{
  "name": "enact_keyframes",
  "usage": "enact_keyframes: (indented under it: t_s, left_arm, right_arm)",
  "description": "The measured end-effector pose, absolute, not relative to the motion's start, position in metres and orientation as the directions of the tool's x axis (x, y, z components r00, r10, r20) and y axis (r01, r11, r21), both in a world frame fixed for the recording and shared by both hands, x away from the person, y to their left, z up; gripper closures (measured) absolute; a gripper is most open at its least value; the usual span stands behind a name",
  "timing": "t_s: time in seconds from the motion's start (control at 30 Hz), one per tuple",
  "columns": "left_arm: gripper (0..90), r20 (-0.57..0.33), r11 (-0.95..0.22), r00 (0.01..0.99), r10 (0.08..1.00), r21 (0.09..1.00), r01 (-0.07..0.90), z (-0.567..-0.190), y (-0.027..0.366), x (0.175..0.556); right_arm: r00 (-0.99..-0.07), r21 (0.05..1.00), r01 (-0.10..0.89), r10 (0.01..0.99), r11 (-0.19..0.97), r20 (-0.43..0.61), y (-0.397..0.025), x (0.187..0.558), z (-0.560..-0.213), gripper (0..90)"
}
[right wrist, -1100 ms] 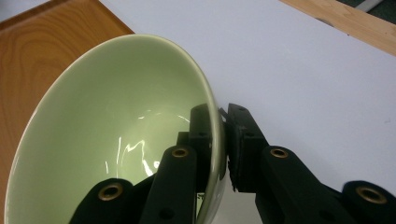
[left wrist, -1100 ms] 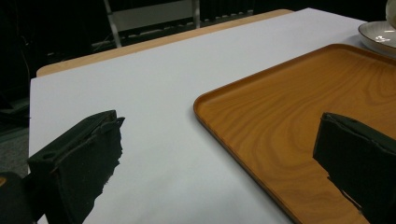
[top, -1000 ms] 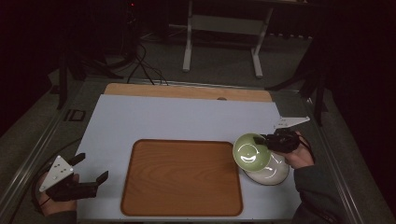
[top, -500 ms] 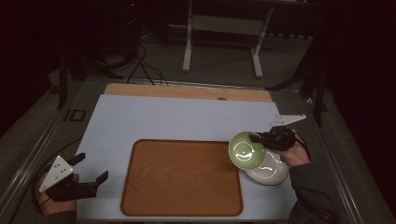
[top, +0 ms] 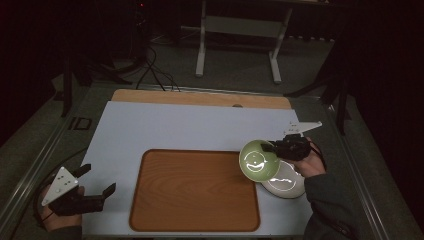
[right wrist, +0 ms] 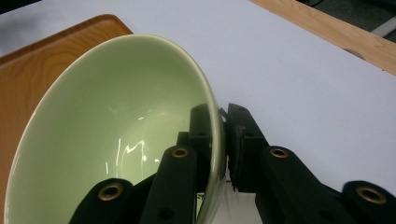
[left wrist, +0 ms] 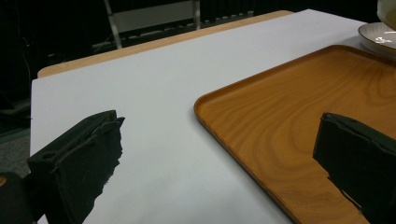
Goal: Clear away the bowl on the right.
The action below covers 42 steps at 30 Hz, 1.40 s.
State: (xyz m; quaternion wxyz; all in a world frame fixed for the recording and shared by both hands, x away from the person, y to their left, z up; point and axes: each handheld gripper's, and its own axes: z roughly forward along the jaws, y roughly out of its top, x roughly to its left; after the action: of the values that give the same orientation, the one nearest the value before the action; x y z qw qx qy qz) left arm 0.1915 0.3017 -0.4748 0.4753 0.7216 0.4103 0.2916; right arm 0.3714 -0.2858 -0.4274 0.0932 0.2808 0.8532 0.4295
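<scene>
A: The right tool (top: 268,148) is clamped on the rim of the green bowl (top: 258,161), one jaw inside and one outside. The bowl is held tilted above the white dish (top: 286,182), at the right edge of the wooden tray (top: 194,189).

B: A carrying step, it is judged; a level set-down is called for next. The left tool (top: 97,181) is spread, idle on the desk (top: 165,127).

A: Nothing is seen in bowl, dish or tray.

Dim lab: white-covered table (top: 165,127), floor cables (top: 150,70), metal stand (top: 237,47).
</scene>
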Motion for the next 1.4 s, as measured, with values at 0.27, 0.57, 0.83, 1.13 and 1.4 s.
enact_keyframes:
  t_s: [0.27,0.57,0.83,1.13,1.4]
  left_arm:
    - [1.2,0.031,-0.212,0.493,0.869,0.925,0.316,-0.475,0.302,0.192]
    - [1.2,0.03,-0.21,0.493,0.87,0.926,0.315,-0.475,0.302,0.191]
    - [1.2,0.03,-0.21,0.493,0.87,0.926,0.315,-0.475,0.302,0.192]
    - [1.2,0.029,-0.21,0.494,0.869,0.926,0.315,-0.475,0.302,0.192]
    - [1.2,0.029,-0.21,0.494,0.869,0.926,0.314,-0.475,0.302,0.192]
  right_arm:
    - [-0.837,0.786,0.384,0.541,0.484,0.076,-0.276,0.372,-0.427,81.0]
    - [-0.851,0.79,0.371,0.519,0.488,0.078,-0.262,0.373,-0.426,81.0]
    - [-0.862,0.795,0.357,0.5,0.49,0.079,-0.25,0.374,-0.424,81.0]
    - [-0.871,0.807,0.345,0.484,0.479,0.084,-0.242,0.375,-0.421,81.0]
    - [-0.882,0.812,0.331,0.463,0.481,0.086,-0.229,0.377,-0.419,81.0]
